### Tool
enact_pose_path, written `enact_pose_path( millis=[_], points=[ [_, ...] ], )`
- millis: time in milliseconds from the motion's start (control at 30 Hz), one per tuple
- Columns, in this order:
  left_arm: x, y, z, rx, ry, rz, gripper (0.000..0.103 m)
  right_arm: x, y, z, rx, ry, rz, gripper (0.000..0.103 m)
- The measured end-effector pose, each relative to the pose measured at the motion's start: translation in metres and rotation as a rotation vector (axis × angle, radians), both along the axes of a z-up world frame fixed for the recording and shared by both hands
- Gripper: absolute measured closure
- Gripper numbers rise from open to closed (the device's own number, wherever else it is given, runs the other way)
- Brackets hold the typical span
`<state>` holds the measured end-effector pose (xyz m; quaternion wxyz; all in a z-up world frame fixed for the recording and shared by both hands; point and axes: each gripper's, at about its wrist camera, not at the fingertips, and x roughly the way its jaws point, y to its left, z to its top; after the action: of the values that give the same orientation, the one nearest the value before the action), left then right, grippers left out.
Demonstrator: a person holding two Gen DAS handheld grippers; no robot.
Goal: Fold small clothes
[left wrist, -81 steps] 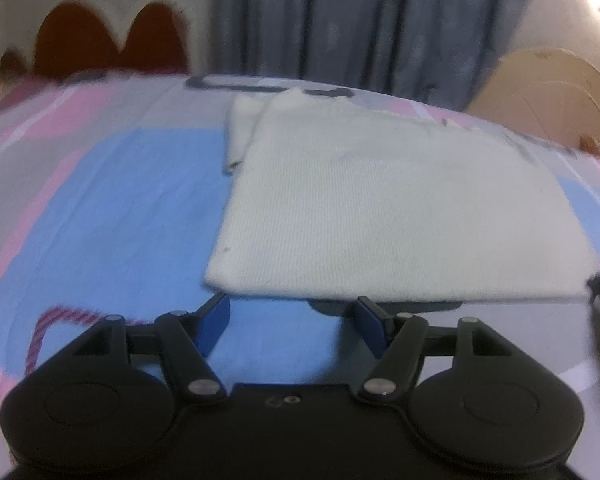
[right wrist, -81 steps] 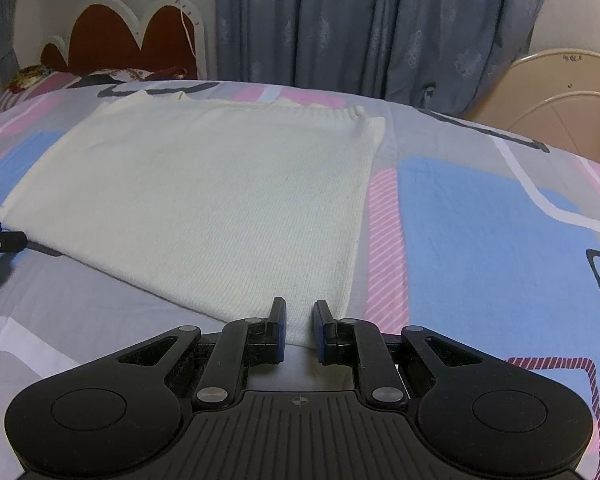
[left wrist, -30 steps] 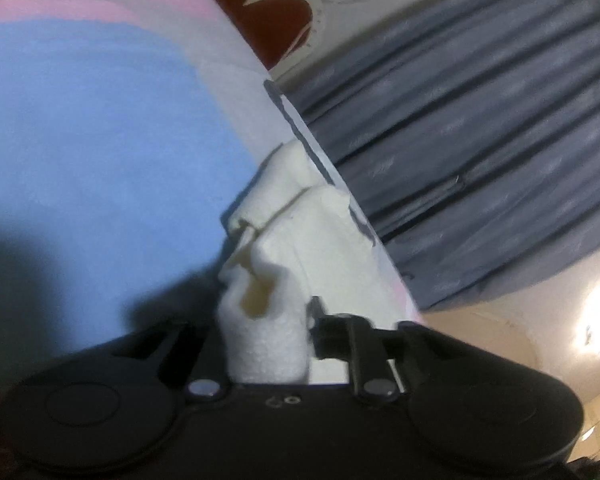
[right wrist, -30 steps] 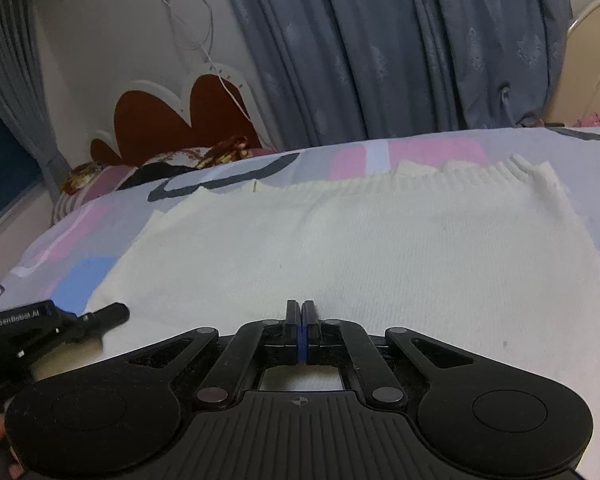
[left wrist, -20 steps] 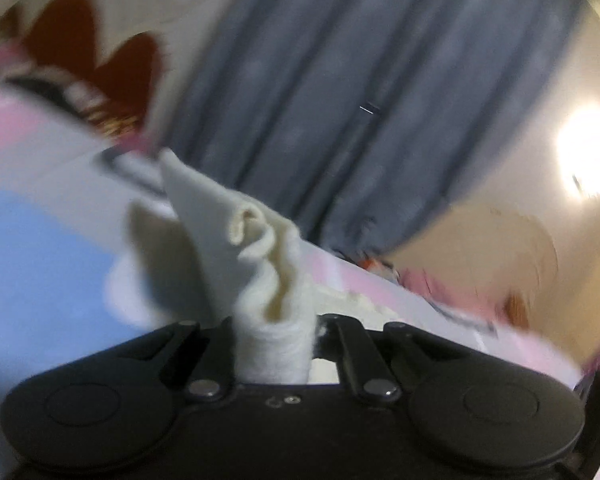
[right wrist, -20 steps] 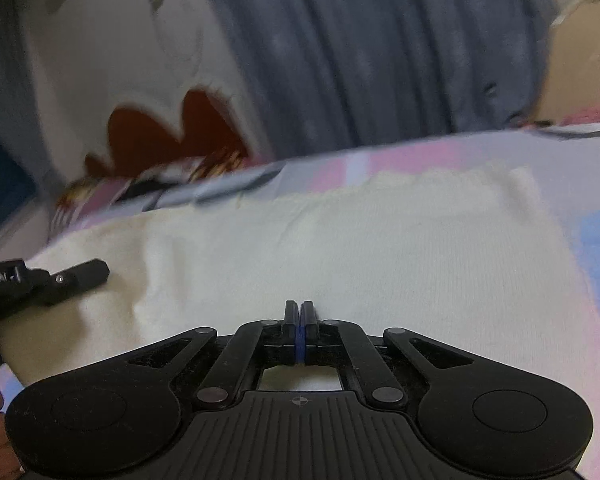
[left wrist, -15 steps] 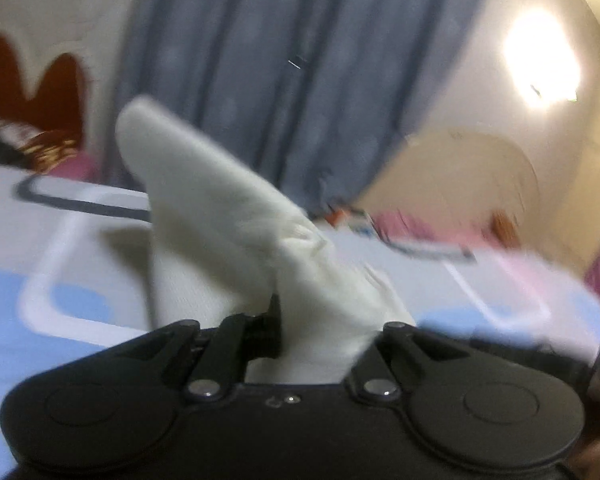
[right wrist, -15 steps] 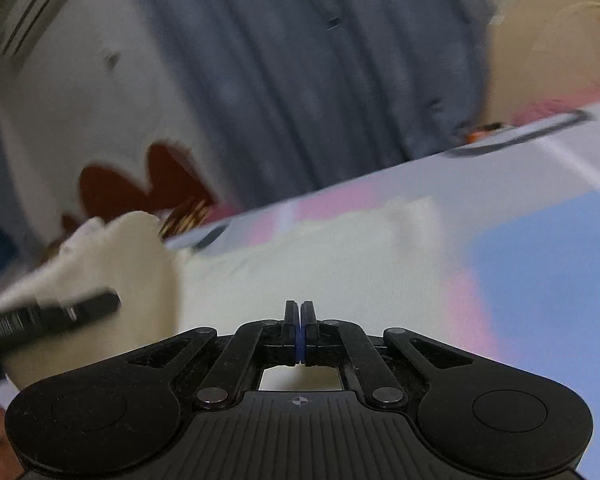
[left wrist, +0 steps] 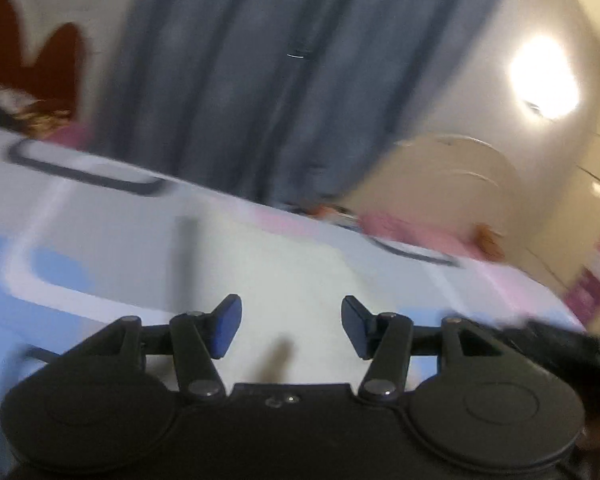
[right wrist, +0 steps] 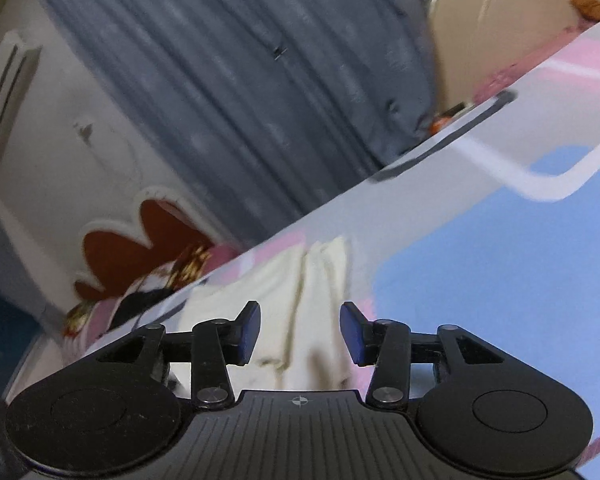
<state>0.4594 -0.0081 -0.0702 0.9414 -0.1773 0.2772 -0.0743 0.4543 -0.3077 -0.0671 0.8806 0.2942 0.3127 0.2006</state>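
A cream knitted garment (left wrist: 276,264) lies on the patterned bedsheet (left wrist: 52,268), just ahead of my left gripper (left wrist: 291,326), which is open and empty above it. In the right wrist view the same garment (right wrist: 300,312) lies rumpled with a ridge down its middle. My right gripper (right wrist: 300,332) is open and empty over its near part. The left wrist view is blurred by motion. The right gripper's body (left wrist: 560,344) shows at the right edge of the left wrist view.
Grey-blue curtains (left wrist: 260,80) hang behind the bed. A red scalloped headboard (right wrist: 132,248) stands at the left with a pillow below it. A beige round folded table (left wrist: 452,184) leans at the right. The bedsheet (right wrist: 480,260) spreads right of the garment.
Both grippers were shut on the garment and lifted its near edge over toward the far side. Both have now opened and let go, and the garment lies folded on the bed.
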Motion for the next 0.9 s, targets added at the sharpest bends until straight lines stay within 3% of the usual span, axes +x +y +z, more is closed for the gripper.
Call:
enact_pose_path(
  millis=[100, 200, 367, 500, 667, 700, 733, 833, 900],
  points=[
    [0.019, 0.033, -0.016, -0.050, 0.077, 0.047, 0.049, 0.010, 0.027, -0.006, -0.032, 0.015, 0.060, 0.058],
    [0.023, 0.040, -0.031, -0.040, 0.131, 0.034, 0.047, 0.025, 0.046, -0.015, -0.055, 0.050, 0.108, 0.058],
    [0.010, 0.040, -0.039, -0.026, 0.139, 0.028, 0.046, 0.040, 0.061, -0.030, -0.075, 0.095, 0.163, 0.058],
    [0.018, 0.046, -0.039, -0.022, 0.141, 0.016, 0.046, 0.044, 0.067, -0.031, -0.028, 0.096, 0.216, 0.058],
    [0.034, 0.047, -0.044, -0.019, 0.148, 0.010, 0.046, 0.057, 0.074, -0.035, -0.024, 0.125, 0.199, 0.059],
    [0.035, 0.046, -0.043, -0.008, 0.149, 0.008, 0.047, 0.058, 0.079, -0.032, -0.056, 0.120, 0.209, 0.068],
    [0.037, 0.046, -0.041, 0.003, 0.146, 0.011, 0.047, 0.059, 0.088, -0.028, -0.108, 0.109, 0.227, 0.088],
    [0.036, 0.044, -0.032, 0.026, 0.125, 0.017, 0.051, 0.050, 0.105, -0.013, -0.238, 0.033, 0.239, 0.089],
    [0.038, 0.038, -0.028, 0.070, 0.123, 0.005, 0.050, 0.041, 0.105, -0.003, -0.263, -0.019, 0.234, 0.089]
  ],
)
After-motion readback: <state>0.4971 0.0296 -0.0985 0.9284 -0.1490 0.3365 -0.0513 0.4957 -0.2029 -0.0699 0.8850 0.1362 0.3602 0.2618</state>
